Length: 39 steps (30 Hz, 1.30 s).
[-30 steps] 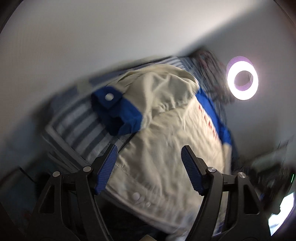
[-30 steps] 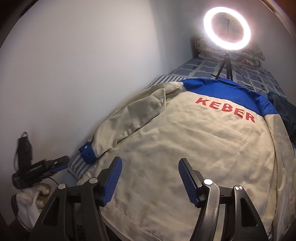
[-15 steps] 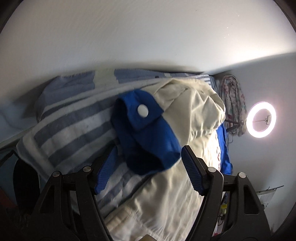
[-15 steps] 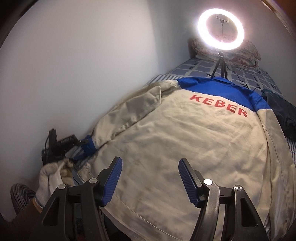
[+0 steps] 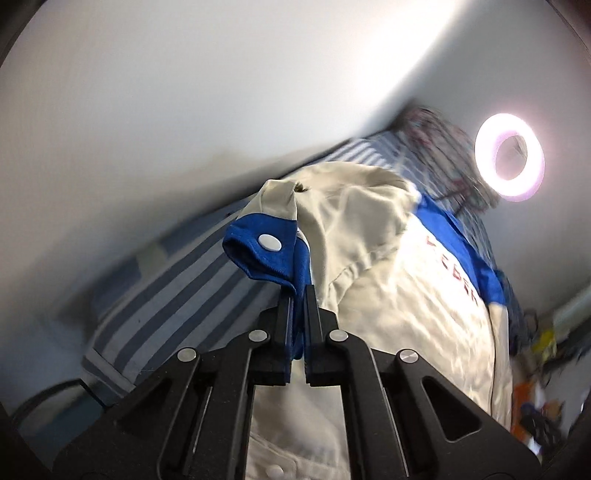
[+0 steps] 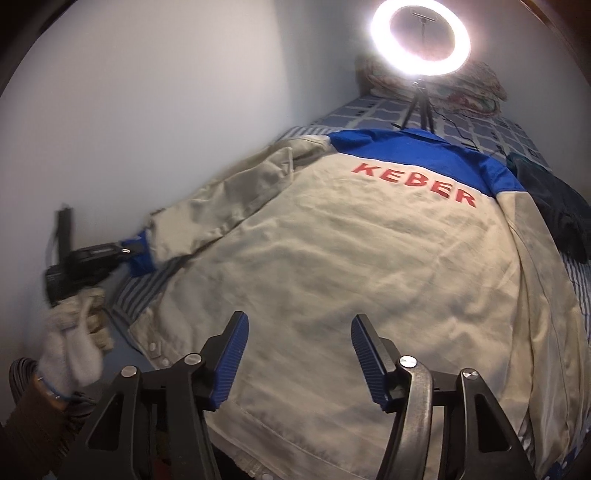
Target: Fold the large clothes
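Observation:
A cream work jacket (image 6: 369, 266) with a blue yoke and red KEBER lettering lies back-up on the bed; it also shows in the left wrist view (image 5: 413, 325). Its left sleeve ends in a blue cuff (image 5: 266, 254) with a white snap. My left gripper (image 5: 298, 295) is shut on that cuff and holds it lifted above the bedding; it shows in the right wrist view (image 6: 127, 251) at the sleeve end. My right gripper (image 6: 299, 328) is open and empty above the jacket's lower hem.
The bed has a blue-and-white striped sheet (image 5: 177, 302) against a white wall (image 6: 147, 110). A lit ring light on a tripod (image 6: 421, 35) stands at the bed's far end by a patterned pillow (image 6: 476, 83). A dark garment (image 6: 554, 218) lies at the right.
My left gripper has closed on the blue cuff and lifted it; half a second ago it was open around it. My right gripper has stayed open over the hem.

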Tool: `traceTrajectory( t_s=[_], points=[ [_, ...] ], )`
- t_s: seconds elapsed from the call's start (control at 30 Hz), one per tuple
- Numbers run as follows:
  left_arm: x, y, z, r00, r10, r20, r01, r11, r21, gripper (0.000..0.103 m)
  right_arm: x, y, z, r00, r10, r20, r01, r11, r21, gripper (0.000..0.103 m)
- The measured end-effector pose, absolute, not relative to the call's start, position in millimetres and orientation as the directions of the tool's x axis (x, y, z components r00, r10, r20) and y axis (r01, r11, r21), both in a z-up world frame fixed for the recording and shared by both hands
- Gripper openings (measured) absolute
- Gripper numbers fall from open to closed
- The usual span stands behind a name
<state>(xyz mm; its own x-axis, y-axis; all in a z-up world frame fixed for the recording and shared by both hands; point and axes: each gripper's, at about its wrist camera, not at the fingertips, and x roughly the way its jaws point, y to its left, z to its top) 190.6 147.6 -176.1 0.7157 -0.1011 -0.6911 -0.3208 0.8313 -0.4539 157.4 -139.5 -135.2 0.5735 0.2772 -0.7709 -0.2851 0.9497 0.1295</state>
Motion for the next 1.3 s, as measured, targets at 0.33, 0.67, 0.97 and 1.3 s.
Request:
traceTrajectory(
  t_s=[0.33, 0.67, 0.97, 1.3],
  points=[
    [169.2, 75.0, -124.6, 0.71, -0.126, -0.692, -0.034, 0.976, -0.213, 0.001, 174.0, -146.9, -126.4, 0.621, 0.094, -0.778, -0.124, 0.992, 0.021, 0.064],
    [184.8, 56.4, -150.6, 0.632, -0.269, -0.727, 0.028, 0.945, -0.325, 0.001, 202.9, -128.9, -117.3, 0.641, 0.126, -0.757, -0.199, 0.98, -0.005, 0.066],
    [179.2, 44.8, -175.2, 0.597, -0.26, -0.759, 0.046, 0.956, -0.291, 0.001, 306.1, -57.4, -98.8, 0.564, 0.288, -0.774, -0.342, 0.934, 0.098, 0.066],
    [181.0, 48.2, -174.1, 0.601, -0.266, -0.754, 0.072, 0.957, -0.281, 0.001, 402.4, 56.6, -121.5, 0.411, 0.325, -0.852, -0.419, 0.897, 0.141, 0.066]
  ],
)
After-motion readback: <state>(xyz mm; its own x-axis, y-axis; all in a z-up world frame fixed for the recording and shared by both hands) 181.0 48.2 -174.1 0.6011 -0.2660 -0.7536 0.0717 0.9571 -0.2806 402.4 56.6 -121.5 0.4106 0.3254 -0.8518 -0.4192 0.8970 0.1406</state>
